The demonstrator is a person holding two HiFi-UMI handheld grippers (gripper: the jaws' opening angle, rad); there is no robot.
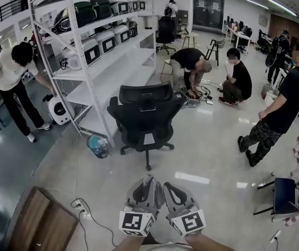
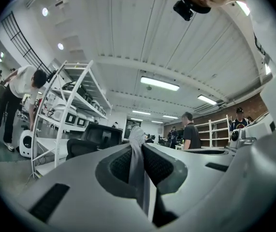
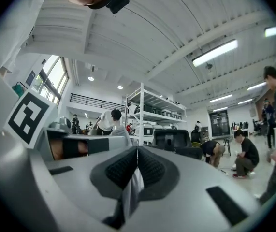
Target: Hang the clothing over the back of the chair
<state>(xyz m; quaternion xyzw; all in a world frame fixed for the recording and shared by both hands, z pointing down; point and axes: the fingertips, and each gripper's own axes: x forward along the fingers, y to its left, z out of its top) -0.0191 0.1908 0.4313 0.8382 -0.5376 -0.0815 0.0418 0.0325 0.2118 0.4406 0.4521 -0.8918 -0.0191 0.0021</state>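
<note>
A black office chair (image 1: 145, 116) stands on the pale floor ahead, its back towards me; it also shows as the chair (image 2: 92, 139) and the chair (image 3: 174, 140). My two grippers sit side by side at the bottom of the head view, both pointing level at it and well short of it. The left gripper (image 1: 147, 184) is shut on a fold of grey-white clothing (image 2: 138, 166) pinched between its pads. Just beside it, the right gripper (image 1: 169, 188) is shut on another fold of the clothing (image 3: 134, 190). Most of the garment hangs hidden below the grippers.
White shelving (image 1: 86, 51) with machines runs along the left behind the chair. A blue bin (image 1: 98, 145) stands by its foot. A wooden tabletop (image 1: 39, 226) and a cabled power strip (image 1: 79, 206) lie at lower left. Several people crouch or sit beyond, and a blue chair (image 1: 288, 192) is at right.
</note>
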